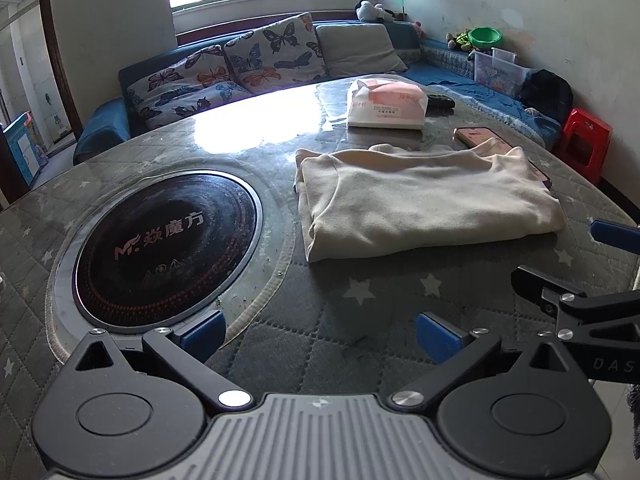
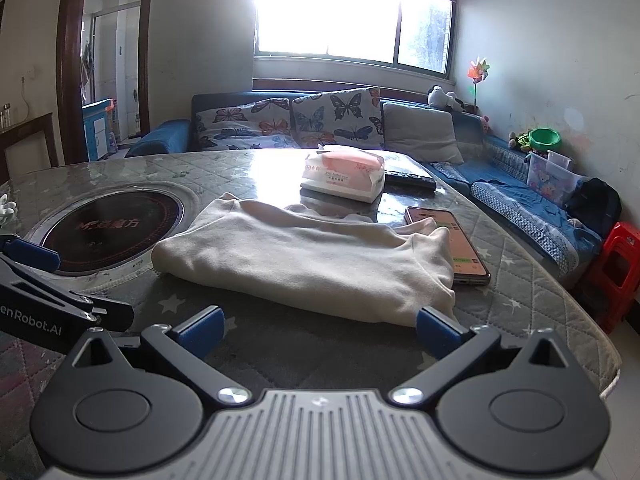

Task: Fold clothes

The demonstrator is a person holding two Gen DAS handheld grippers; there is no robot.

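A: The quilted star-print table cover (image 1: 360, 344) is catching glare from the window, and the built-in cooktop (image 1: 168, 246) is sitting ahead of the left gripper (image 1: 320, 332).

B: The cream garment (image 2: 304, 256) is lying as a folded rectangle just beyond the right gripper (image 2: 320, 330), overlapping a phone (image 2: 460, 240).

A: Both grippers are spread wide, gripping nothing.

B: If another fold is wanted, pinch only cloth and keep clear of the phone.

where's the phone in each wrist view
Left wrist: the phone lies upper right, behind the folded cream garment, which covers part of it.
Right wrist: the phone lies right of centre, beside the garment.
Shared landmark: the tissue pack.
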